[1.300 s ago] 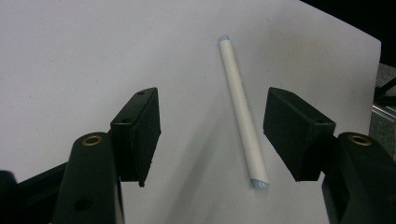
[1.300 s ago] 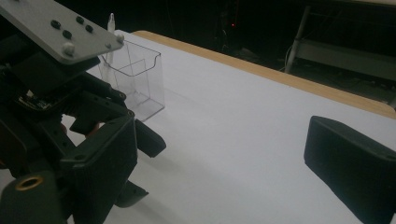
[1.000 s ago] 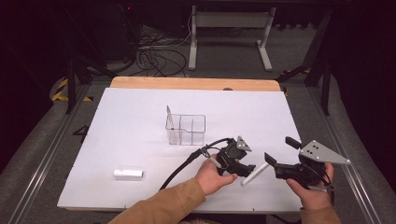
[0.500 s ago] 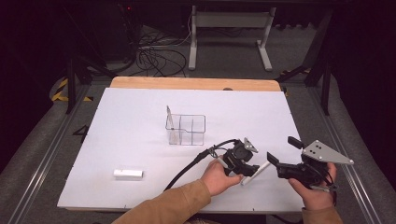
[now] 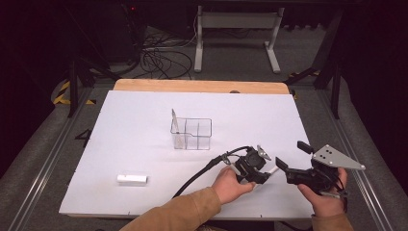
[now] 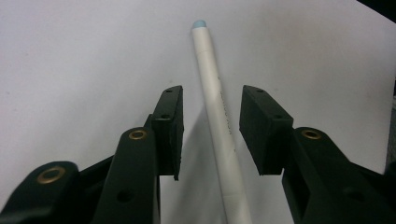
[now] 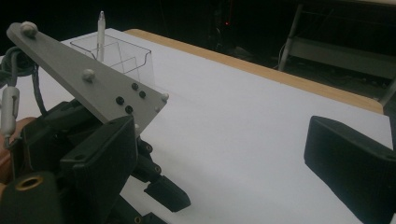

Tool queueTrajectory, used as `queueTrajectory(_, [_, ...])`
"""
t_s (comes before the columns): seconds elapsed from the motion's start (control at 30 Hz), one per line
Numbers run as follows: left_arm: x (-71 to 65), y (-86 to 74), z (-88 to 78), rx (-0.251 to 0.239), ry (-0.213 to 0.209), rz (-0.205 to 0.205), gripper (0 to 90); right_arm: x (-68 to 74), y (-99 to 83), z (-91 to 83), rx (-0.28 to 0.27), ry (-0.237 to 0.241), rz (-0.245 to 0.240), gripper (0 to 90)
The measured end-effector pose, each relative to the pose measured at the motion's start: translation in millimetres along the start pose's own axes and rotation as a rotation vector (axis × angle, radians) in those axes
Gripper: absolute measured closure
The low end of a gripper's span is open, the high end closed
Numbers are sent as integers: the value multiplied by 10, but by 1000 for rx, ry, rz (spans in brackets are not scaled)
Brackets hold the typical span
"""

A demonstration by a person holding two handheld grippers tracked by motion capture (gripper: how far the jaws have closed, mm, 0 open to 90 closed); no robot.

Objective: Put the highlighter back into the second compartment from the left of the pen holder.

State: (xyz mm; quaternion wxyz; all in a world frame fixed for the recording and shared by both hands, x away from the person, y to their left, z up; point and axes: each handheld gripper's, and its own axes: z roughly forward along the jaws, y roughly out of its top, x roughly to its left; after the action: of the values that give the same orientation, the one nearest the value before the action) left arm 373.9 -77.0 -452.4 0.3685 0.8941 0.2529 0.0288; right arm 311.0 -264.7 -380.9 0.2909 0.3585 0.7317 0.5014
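The left gripper (image 6: 210, 130) straddles a slim white plastic pen with a pale blue tip (image 6: 215, 109) lying on the white table (image 5: 144, 139); its jaws have just been closing but apparently stand clear of it. The right gripper (image 5: 288, 169) waits open nearby. Next: clamp and lift, likely toward the clear plastic organiser (image 5: 191, 133).

Looks like a lab or test room: white-covered table (image 5: 144, 120) with a wooden far edge, dark surroundings, loose cables (image 5: 159, 60) on grey carpet, a metal stand (image 5: 235, 29) beyond, black-and-yellow hazard tape (image 5: 62, 91) at far left.
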Motion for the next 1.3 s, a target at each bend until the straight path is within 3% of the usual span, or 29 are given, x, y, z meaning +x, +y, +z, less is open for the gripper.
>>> queueTrajectory(0.2, [-4, -3, 58, 4, 13, -6, 649, -4, -2, -2, 3, 4, -9, 103])
queueTrajectory(0.53, [-1, 2, 164, 65, 19, 12, 726, 7, 1, 0, -1, 4, 2, 104])
queueTrajectory(0.83, [5, 18, 167, 75, 32, 11, 777, 2, -3, -1, 3, 6, -4, 104])
queueTrajectory(1.3, [32, 54, -65, -1, 41, 16, 780, 4, 5, -13, -4, 13, -14, 104])
